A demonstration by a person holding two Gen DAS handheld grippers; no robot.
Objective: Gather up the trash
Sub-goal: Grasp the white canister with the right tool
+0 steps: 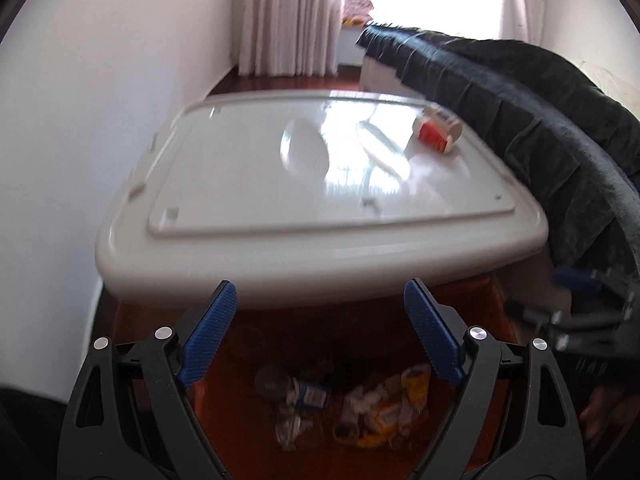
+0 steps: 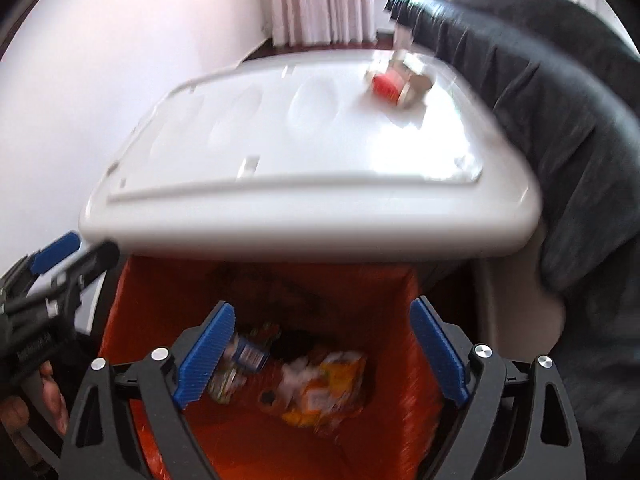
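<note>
An orange bin stands under the near edge of a white table. Crumpled wrappers and paper and a small blue-labelled pack lie at its bottom. My right gripper hangs open over the bin mouth, nothing between its blue pads. My left gripper is open too, above the same bin and its trash. A red paper cup lies on its side at the table's far right, also visible as the cup in the right wrist view.
A dark quilted cover runs along the table's right side, close to the cup. A white wall is on the left, with pink curtains and a bright window behind. A hand holds the left gripper at the bin's left.
</note>
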